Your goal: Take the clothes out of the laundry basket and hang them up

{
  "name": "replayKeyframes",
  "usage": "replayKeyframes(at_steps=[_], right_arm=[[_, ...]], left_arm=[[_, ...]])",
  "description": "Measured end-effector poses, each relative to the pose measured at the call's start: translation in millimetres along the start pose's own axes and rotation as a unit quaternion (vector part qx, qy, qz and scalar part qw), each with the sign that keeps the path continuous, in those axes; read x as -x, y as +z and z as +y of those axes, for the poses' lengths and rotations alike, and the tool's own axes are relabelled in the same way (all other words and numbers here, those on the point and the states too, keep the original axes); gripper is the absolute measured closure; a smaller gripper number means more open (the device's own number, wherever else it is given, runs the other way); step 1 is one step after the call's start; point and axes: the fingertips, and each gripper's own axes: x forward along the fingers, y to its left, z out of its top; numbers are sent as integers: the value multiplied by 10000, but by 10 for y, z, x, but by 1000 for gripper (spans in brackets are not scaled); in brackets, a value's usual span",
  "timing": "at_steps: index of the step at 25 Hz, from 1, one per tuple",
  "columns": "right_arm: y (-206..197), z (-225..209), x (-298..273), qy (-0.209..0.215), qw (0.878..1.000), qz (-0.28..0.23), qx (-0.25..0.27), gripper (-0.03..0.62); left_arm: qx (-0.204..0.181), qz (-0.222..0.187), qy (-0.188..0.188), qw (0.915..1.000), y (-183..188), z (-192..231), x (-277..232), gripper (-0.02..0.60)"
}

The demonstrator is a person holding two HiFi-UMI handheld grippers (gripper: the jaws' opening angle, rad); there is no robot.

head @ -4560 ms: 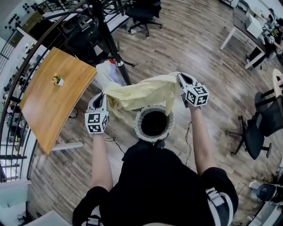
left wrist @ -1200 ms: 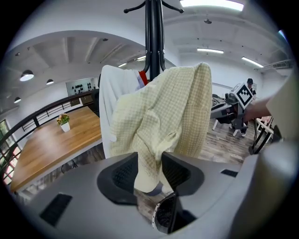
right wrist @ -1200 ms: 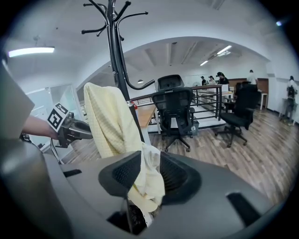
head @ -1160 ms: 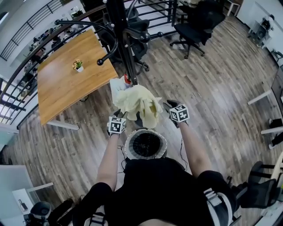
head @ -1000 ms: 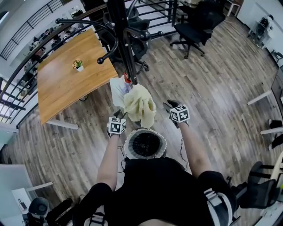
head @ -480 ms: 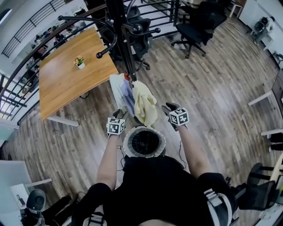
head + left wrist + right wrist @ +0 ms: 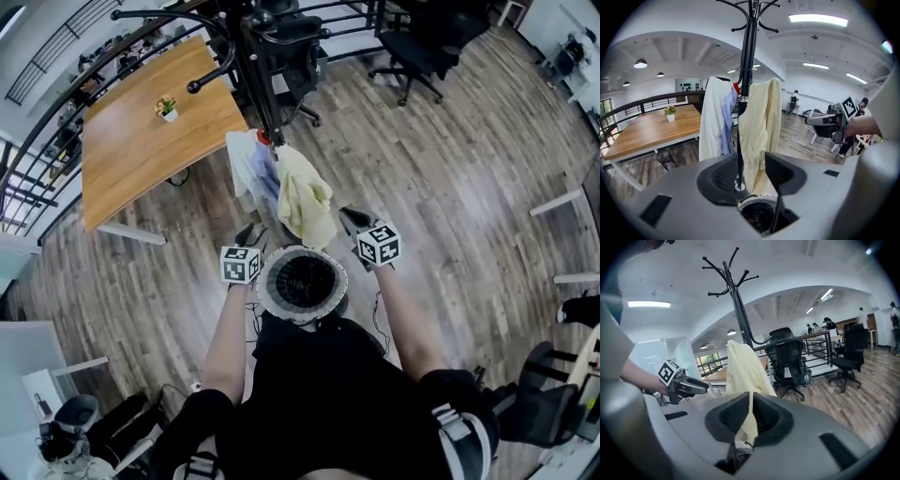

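A pale yellow garment (image 7: 302, 197) (image 7: 761, 122) (image 7: 743, 369) hangs on the black coat rack (image 7: 251, 56) (image 7: 749, 47) beside a white and blue garment (image 7: 248, 164) (image 7: 715, 117). The round laundry basket (image 7: 302, 281) stands right below, in front of the person. My left gripper (image 7: 251, 234) (image 7: 751, 164) is open and empty, just left of the basket. My right gripper (image 7: 349, 218) (image 7: 751, 401) sits right of the basket, short of the yellow garment's hem. Its jaws have just been closing to a thin slit with nothing gripped; the garment only shows beyond it.
A wooden table (image 7: 141, 131) with a small potted plant (image 7: 168, 107) stands left of the rack. Black office chairs (image 7: 412, 42) (image 7: 787, 359) are behind it, by a railing. Wood floor spreads to the right.
The yellow garment, bunched at the rack a second ago, now hangs straight down from it. Both grippers have drawn back from it toward the basket.
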Motion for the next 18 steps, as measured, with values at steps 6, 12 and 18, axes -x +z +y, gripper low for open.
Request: replayKeyframes(at_steps=[6,12,18], right_arm=[[-177,279,182,-290,9982,159,508,586],[-292,659,336,-435,9958,405,695,586],[-462,1065,511,-704,9938,471,720,586]], left_arm=[[-28,-266,-203,9994,-30,-93,266,456],[-157,-401,-422,9982,-84,9,634,548],[-260,-465,-636,9966,-245,121,967,552]])
